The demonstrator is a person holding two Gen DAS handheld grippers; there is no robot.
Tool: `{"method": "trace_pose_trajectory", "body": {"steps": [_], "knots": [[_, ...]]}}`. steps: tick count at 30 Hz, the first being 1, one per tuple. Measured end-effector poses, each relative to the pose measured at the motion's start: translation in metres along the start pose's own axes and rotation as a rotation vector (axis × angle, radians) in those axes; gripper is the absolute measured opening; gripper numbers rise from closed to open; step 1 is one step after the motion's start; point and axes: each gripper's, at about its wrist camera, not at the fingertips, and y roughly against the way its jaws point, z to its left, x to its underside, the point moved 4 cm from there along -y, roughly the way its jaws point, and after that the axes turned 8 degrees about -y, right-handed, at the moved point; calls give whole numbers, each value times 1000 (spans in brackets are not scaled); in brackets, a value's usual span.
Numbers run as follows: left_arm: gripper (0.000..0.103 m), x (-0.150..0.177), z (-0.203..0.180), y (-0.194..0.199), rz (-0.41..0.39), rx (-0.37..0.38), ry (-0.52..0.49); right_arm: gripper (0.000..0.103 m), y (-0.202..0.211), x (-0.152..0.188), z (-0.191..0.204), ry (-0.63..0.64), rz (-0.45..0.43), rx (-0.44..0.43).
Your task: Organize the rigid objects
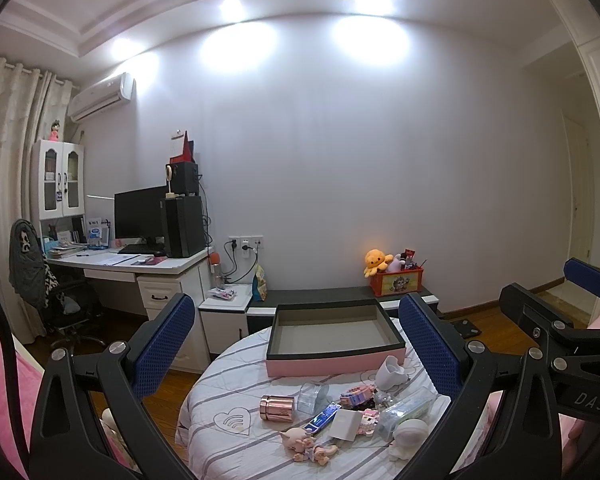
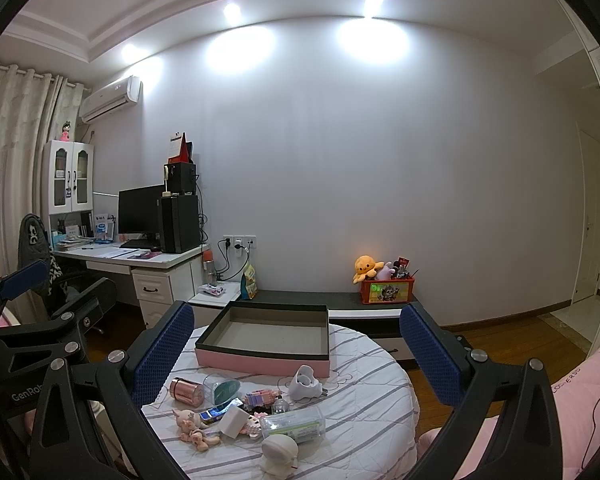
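Both the left claw (image 1: 296, 344) and the right claw (image 2: 296, 346) hover wide and empty above the round bench (image 2: 372, 404), whose far edge carries a pink box (image 2: 262, 356).

In the left wrist view the left gripper's right finger (image 1: 432, 348) covers the desk's (image 1: 228, 384) right rim. The small figurine (image 1: 306, 442) is too small to identify. In the right wrist view the white round toy (image 2: 278, 454) is cut by the bottom edge.
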Motion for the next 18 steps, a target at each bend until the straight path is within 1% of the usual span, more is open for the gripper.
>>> {"method": "trace_pose_trajectory", "body": {"steps": [18], "knots": [[103,-3,2,2,-6,-7,-2,103,-1,-4,1,1,-6,-4]]}}
